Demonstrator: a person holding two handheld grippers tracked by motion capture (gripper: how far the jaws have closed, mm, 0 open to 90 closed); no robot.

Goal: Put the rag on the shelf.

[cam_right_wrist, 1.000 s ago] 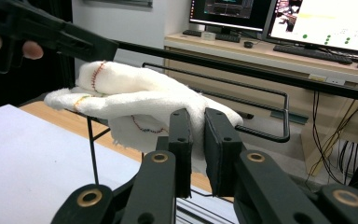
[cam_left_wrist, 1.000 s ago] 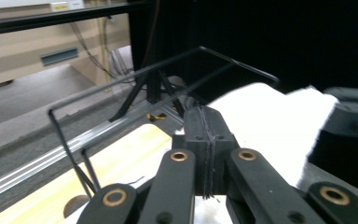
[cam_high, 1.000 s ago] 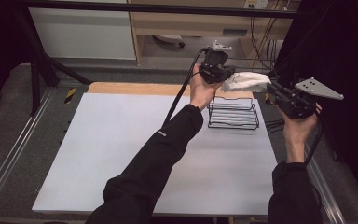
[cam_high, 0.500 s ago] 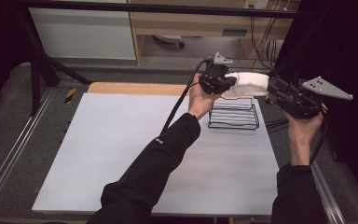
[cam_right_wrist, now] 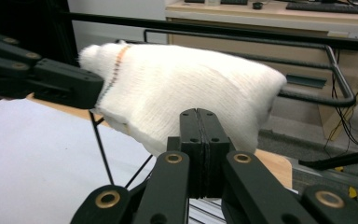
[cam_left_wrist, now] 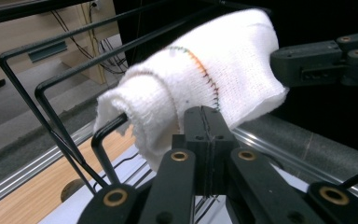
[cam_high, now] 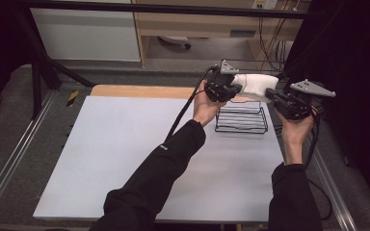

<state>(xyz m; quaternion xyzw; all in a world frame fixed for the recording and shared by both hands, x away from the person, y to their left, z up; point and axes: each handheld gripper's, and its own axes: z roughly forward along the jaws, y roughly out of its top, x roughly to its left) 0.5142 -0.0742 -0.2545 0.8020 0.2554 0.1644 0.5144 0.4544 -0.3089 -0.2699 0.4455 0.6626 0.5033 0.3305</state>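
Left gripper (cam_high: 236, 87), high view: jaws pressed together on one end of a white knitted cloth (cam_high: 255, 84), seen from its own camera as two black jaws meeting flush with the cloth's edge (cam_left_wrist: 186, 88) pinched between them. Right gripper (cam_high: 271, 93), high view: its jaws have just been closing and now stand together on the opposite end of the same cloth; in the right gripper view the fabric (cam_right_wrist: 186, 88) bulges out directly above the closed jaw tips.

The cloth hangs in the air, stretched between the two grippers above the far right part of the table (cam_high: 125, 159). Its long axis runs from one gripper to the other, roughly across the table as the high view shows it. A coloured stitched seam (cam_left_wrist: 204, 70) crosses the cloth near the left gripper's end.

Directly below and slightly toward the person stands a black wire rack (cam_high: 241, 120) on the white table surface; its upper bars (cam_left_wrist: 74, 51) pass close behind the cloth in the left gripper view. Whether cloth and bar touch cannot be told.

Judgement: the coming move turns on the cloth's axis relative to the rack bars. Both hands are about equally near the rack, the left slightly farther back.
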